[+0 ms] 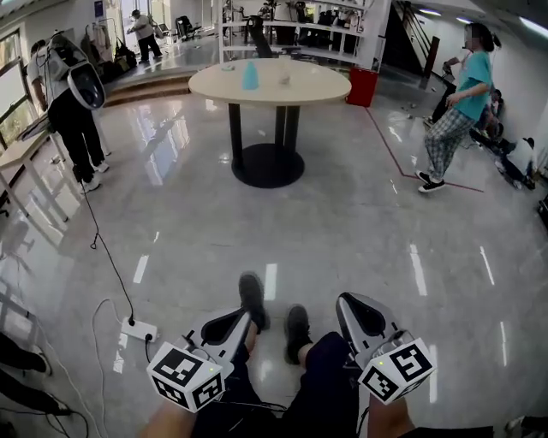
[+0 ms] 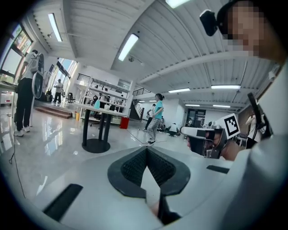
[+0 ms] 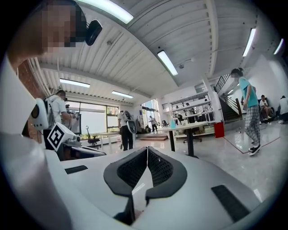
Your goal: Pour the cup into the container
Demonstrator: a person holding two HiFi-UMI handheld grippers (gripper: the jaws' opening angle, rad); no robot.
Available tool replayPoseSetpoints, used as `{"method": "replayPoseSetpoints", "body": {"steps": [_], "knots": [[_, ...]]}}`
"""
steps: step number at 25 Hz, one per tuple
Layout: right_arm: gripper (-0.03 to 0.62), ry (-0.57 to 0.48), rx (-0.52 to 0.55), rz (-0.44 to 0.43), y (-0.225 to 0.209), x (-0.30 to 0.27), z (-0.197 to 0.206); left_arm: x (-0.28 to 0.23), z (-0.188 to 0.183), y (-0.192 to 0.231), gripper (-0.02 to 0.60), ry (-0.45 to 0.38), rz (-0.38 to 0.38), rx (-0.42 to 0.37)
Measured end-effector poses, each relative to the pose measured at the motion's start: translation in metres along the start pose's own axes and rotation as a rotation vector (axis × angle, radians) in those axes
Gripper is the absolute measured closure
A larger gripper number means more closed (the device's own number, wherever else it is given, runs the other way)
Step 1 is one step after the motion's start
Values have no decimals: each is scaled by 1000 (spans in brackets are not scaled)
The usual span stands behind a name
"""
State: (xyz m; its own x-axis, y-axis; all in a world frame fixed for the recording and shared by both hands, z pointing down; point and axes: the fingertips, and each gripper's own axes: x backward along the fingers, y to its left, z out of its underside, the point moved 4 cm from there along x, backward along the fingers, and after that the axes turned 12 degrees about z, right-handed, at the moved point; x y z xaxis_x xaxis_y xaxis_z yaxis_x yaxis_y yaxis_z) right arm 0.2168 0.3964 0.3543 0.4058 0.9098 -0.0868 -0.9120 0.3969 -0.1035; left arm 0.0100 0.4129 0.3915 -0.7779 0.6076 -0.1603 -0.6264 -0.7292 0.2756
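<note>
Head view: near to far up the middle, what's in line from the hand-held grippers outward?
Nearest, left hand-held gripper and right hand-held gripper, both shut → glossy grey floor → round beige table on a black pedestal → pale blue cup on it → white shelving rack behind.

This is a large open indoor hall, a workspace of the lab or office kind. A glossy pale stone floor (image 1: 342, 222) stretches wide, with a round tabletop (image 1: 270, 84) on a black pedestal standing alone in it. White shelves (image 1: 291, 26) and a staircase (image 1: 402, 34) line the far end beside a red bin (image 1: 362, 85). Strip lights (image 2: 128, 46) run along a ribbed ceiling, and tall windows (image 3: 90, 121) light one side. A power strip (image 1: 139, 329) lies cabled on the floor, and a person (image 1: 73, 111) carries backpack equipment.
</note>
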Motion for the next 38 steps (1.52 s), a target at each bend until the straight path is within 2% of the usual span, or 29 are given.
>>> {"method": "replayPoseSetpoints", "body": {"steps": [6,12,15,24,28,35,38], "knots": [[588,-40,18,0,-20,-57,-30,-28,-31,39,589,-14,-1,-33],[588,-83,40,-27,-27,-163,-55,-47,-82,125,589,-80,-45,-79],[588,-86,48,-39,-33,-210,-64,-58,-96,162,589,-95,-68,-69],[588,-89,29,-18,-83,-308,-80,-134,-148,240,589,-91,-49,-99],[588,-108,16,11,-114,-384,-94,-180,-180,301,589,-100,-27,-122],[588,-110,32,-2,-166,-531,-123,-267,-235,419,589,-122,-43,-113],[588,-117,29,4,-163,-577,-125,-271,-247,464,589,-128,-52,-118]]}}
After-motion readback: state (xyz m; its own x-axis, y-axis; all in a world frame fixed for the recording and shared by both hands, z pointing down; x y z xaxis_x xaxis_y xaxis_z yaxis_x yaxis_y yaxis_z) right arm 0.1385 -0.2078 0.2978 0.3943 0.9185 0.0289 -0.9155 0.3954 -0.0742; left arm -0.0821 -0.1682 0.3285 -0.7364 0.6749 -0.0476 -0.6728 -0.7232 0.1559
